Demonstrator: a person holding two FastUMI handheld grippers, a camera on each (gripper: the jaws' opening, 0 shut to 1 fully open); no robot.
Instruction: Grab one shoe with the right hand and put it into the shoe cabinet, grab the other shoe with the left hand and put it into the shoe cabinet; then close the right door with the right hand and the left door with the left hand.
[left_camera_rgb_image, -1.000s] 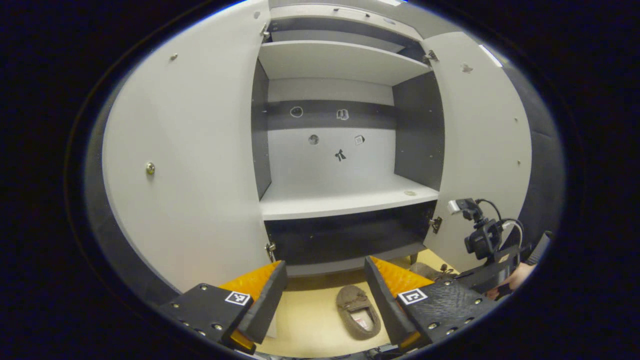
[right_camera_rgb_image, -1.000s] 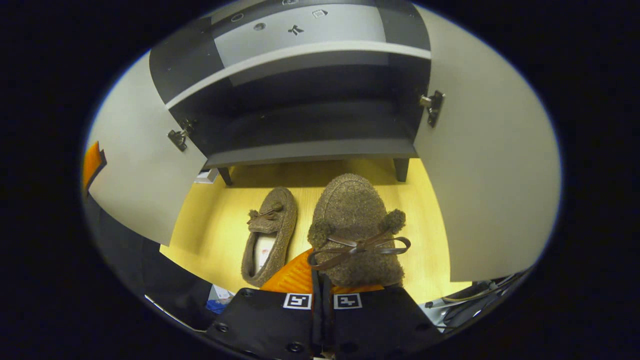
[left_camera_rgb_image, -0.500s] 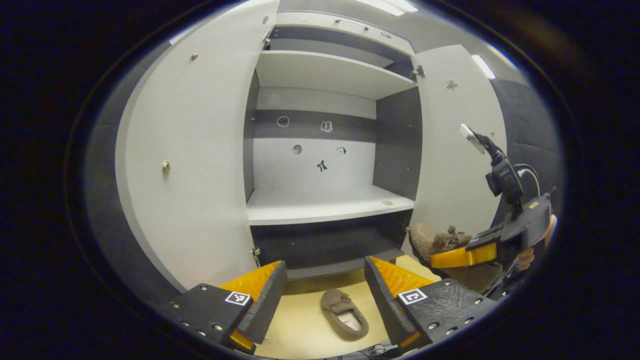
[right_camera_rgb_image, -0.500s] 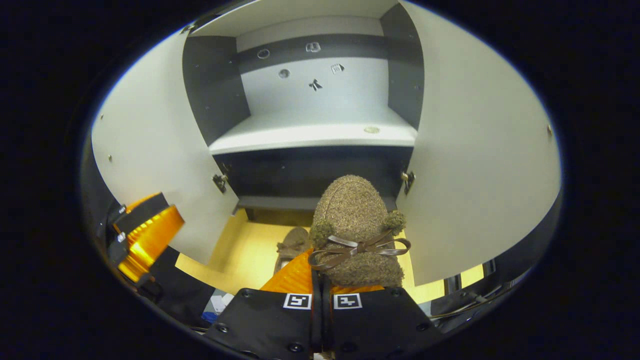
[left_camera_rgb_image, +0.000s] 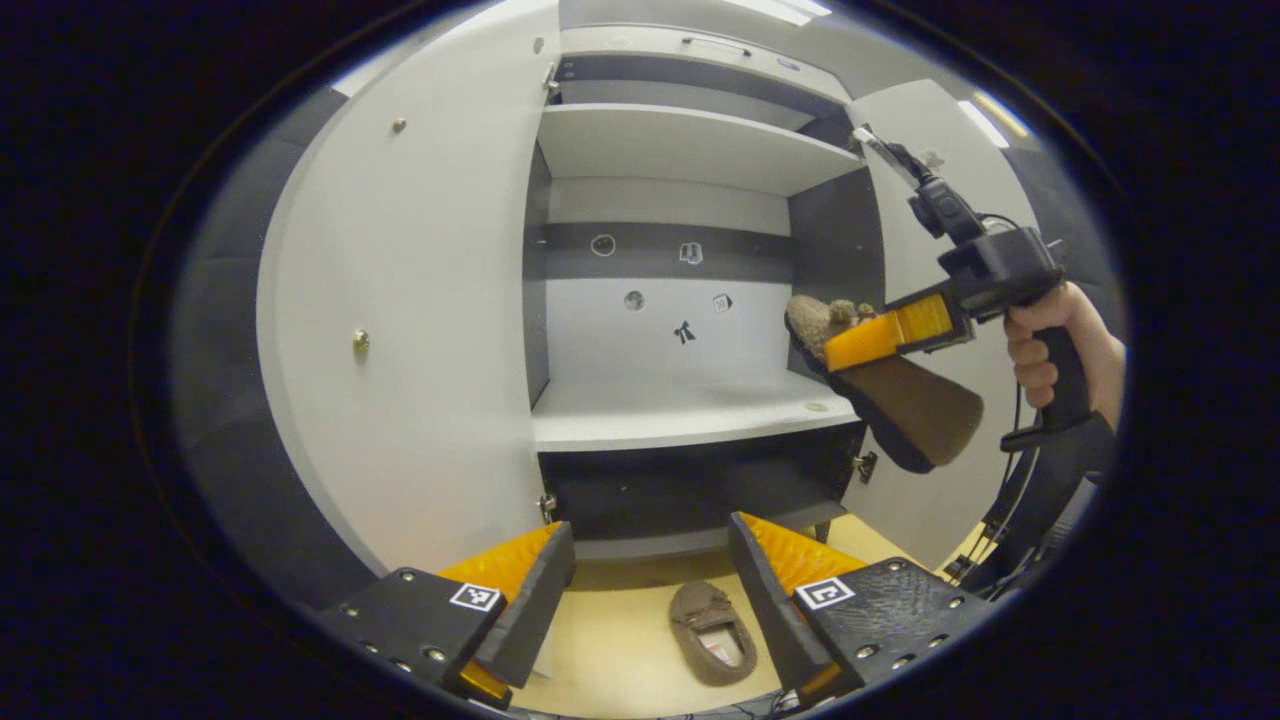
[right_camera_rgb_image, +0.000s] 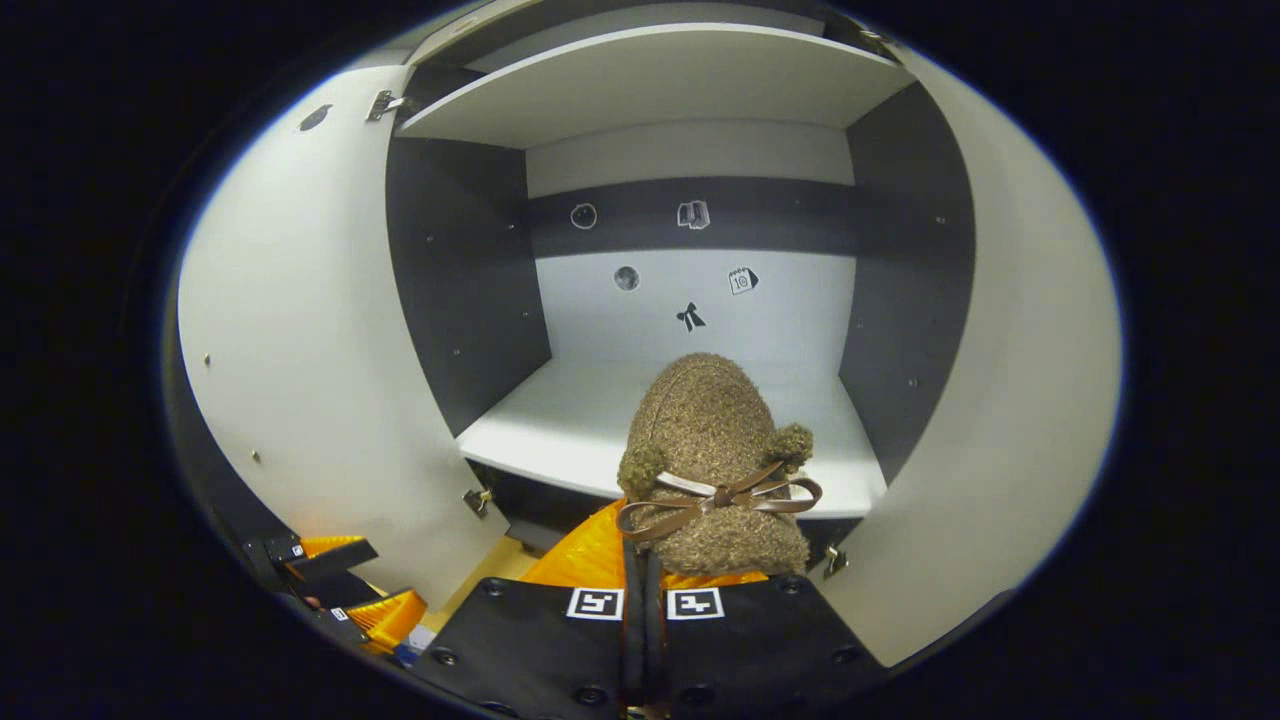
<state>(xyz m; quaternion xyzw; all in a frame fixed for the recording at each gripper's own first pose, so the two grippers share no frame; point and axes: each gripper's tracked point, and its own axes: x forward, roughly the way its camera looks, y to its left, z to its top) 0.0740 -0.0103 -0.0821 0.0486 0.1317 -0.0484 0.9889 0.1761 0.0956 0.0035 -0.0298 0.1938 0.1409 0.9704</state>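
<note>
A brown fuzzy slipper (right_camera_rgb_image: 712, 450) with a ribbon bow is clamped in my right gripper (right_camera_rgb_image: 645, 545), which is shut on its heel edge. The toe points into the white shoe cabinet, just above the front of the middle shelf (right_camera_rgb_image: 560, 430). In the left gripper view this slipper (left_camera_rgb_image: 905, 405) hangs sole-down from the right gripper (left_camera_rgb_image: 880, 340) in front of the shelf's (left_camera_rgb_image: 680, 415) right end. The other slipper (left_camera_rgb_image: 712, 632) lies on the yellow floor below the cabinet. My left gripper (left_camera_rgb_image: 650, 560) is open above it, well clear of it.
Both cabinet doors stand wide open, the left door (left_camera_rgb_image: 420, 330) and the right door (left_camera_rgb_image: 945, 180). An upper shelf (left_camera_rgb_image: 690, 145) and a dark bottom compartment (left_camera_rgb_image: 690, 490) are bare. A hand (left_camera_rgb_image: 1050, 340) holds the right gripper's handle. The left gripper (right_camera_rgb_image: 340, 590) sits low left.
The right gripper has risen with the slipper from near the floor to the middle shelf's height and moved toward the cabinet. The left gripper stays open, hardly moved.
</note>
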